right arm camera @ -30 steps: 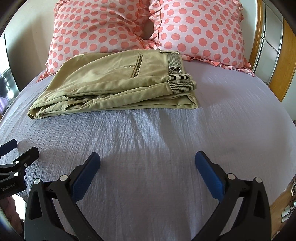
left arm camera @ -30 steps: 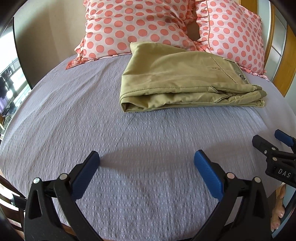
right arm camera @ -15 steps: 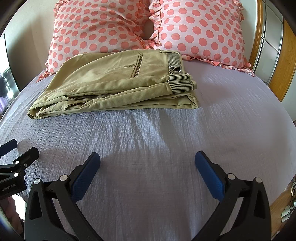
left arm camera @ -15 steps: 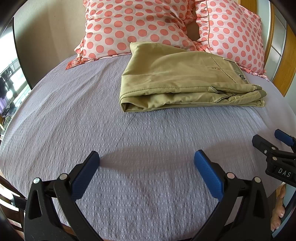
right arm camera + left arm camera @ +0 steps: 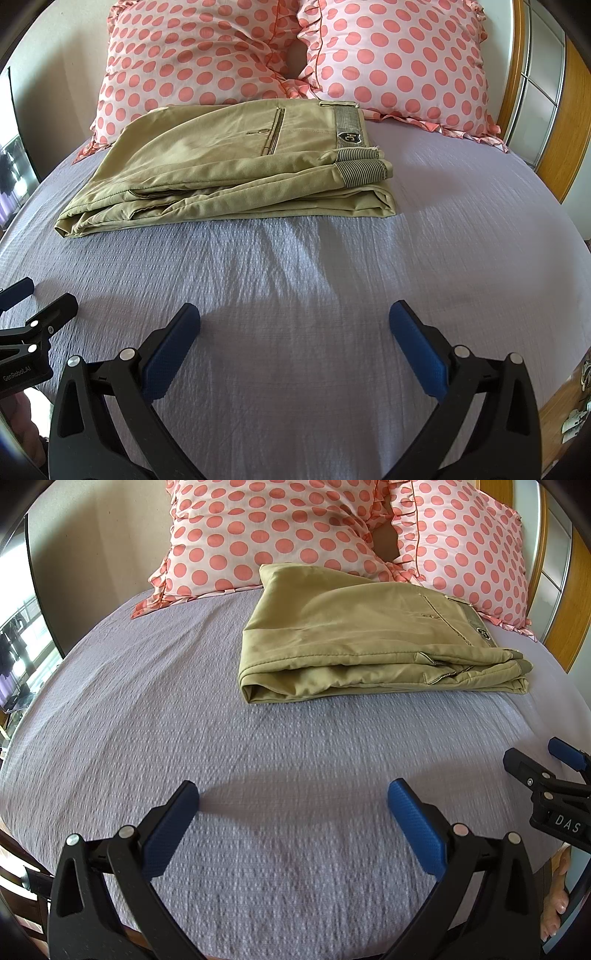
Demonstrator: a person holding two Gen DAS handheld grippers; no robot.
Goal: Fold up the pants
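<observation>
Khaki pants (image 5: 362, 638) lie folded in a flat stack on the lilac bedspread (image 5: 184, 709), near the pillows; in the right wrist view the pants (image 5: 229, 170) show the striped waistband at their right end. My left gripper (image 5: 293, 801) is open and empty, low over the near part of the bed, well short of the pants. My right gripper (image 5: 295, 323) is open and empty, also near the bed's front. Each gripper shows at the edge of the other's view: the right one (image 5: 546, 771), the left one (image 5: 33, 306).
Two pink polka-dot pillows (image 5: 199, 55) (image 5: 402, 62) lean at the head of the bed behind the pants. A wooden bed frame (image 5: 561, 129) runs along the right. A window area (image 5: 18, 653) is at far left. Bare bedspread (image 5: 295, 266) lies between grippers and pants.
Almost nothing has moved; both grippers stay open and hover in place, with only a slight drift of the left view.
</observation>
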